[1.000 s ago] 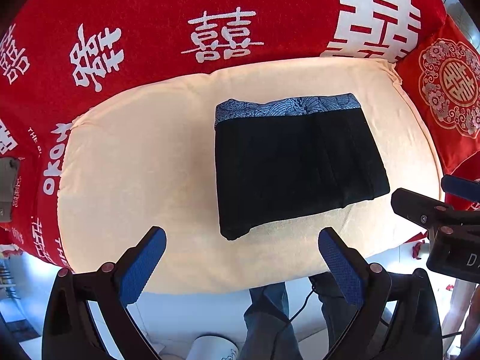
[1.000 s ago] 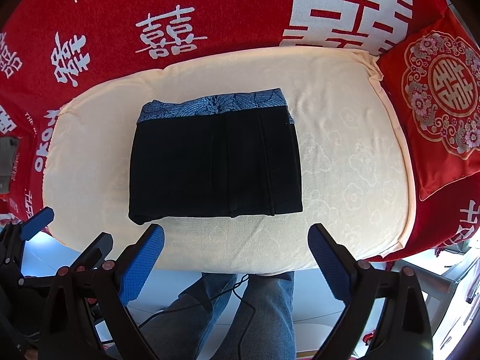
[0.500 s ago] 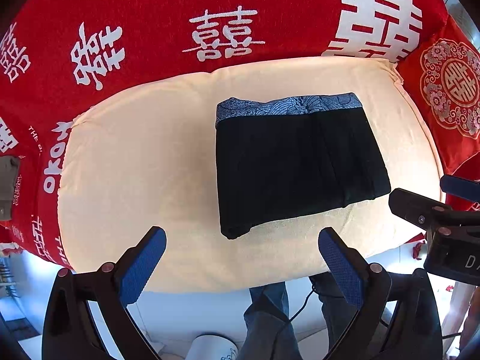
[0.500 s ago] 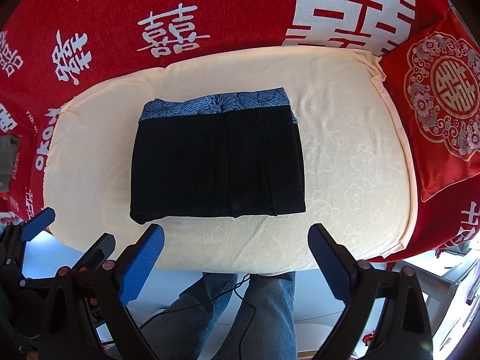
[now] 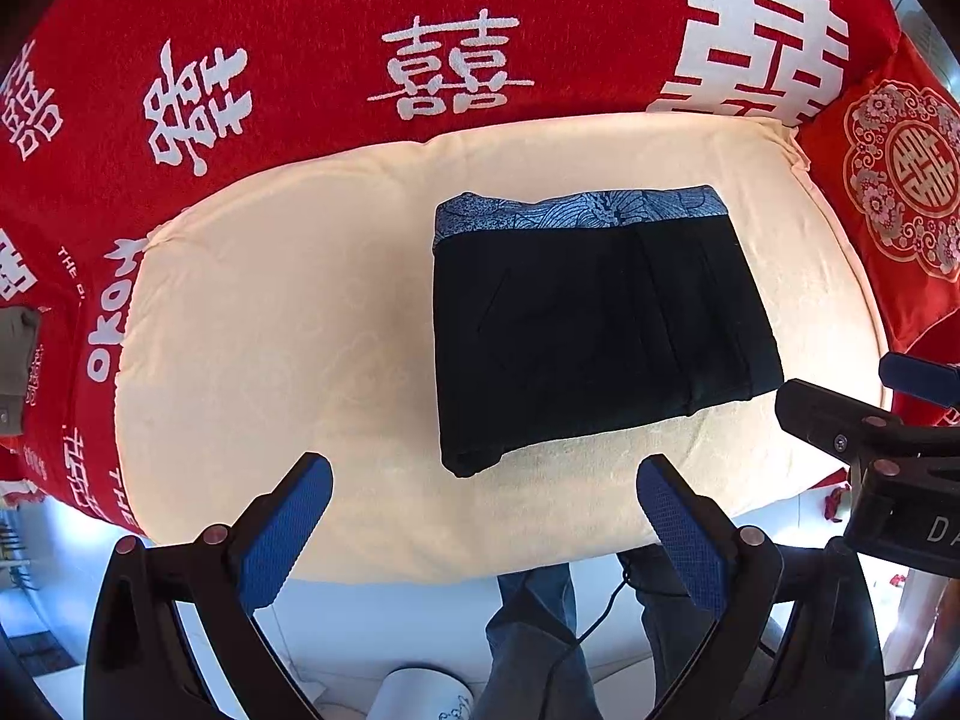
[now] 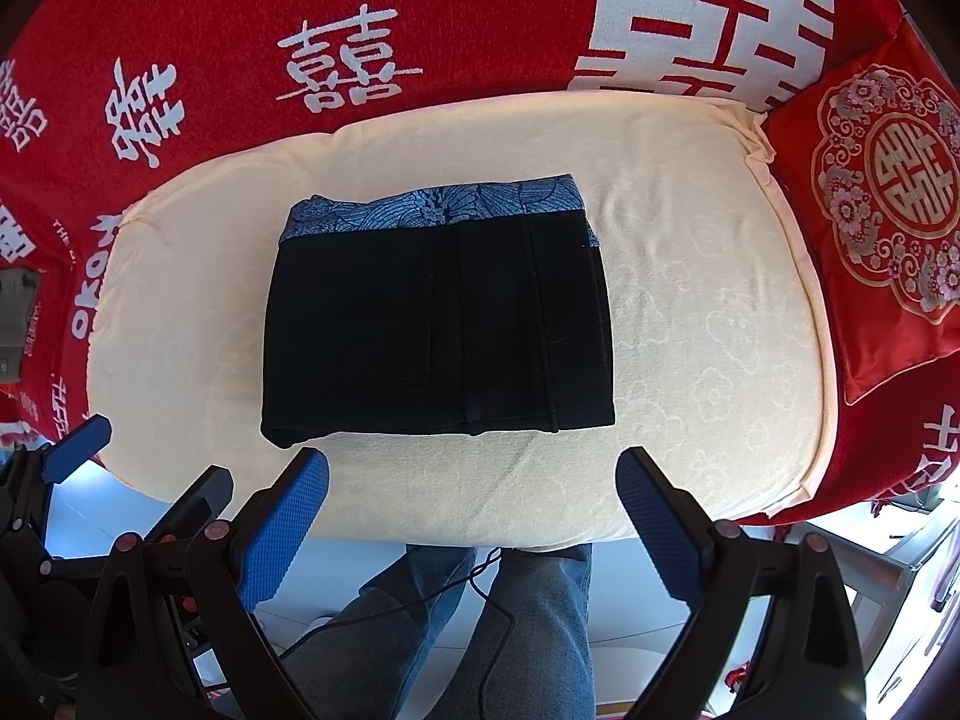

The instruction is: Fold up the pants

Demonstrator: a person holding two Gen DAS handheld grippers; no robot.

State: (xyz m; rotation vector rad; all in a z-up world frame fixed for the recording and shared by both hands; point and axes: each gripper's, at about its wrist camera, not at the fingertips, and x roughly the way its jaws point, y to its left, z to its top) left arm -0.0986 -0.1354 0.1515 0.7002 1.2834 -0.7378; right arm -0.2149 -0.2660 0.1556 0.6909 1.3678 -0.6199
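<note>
A cream cushion (image 6: 690,360) carries the load. Folded black pants (image 6: 438,330) lie flat on it, just beyond the fingers (image 6: 282,534), patterned waistband farthest.

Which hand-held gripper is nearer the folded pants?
Right: open, just short of the pants' near edge. Left: open, a bit farther back, toward their left corner.

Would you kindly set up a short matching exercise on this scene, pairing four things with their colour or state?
Things:
1. pants
2. cushion
3. pillow
4. right claw

Descriptions:
A. red with a round floral emblem
B. open, holding nothing
C. black, folded, blue patterned band along the far edge
D. cream, lying under the folded garment

Pairs: 1-C, 2-D, 3-A, 4-B
</note>
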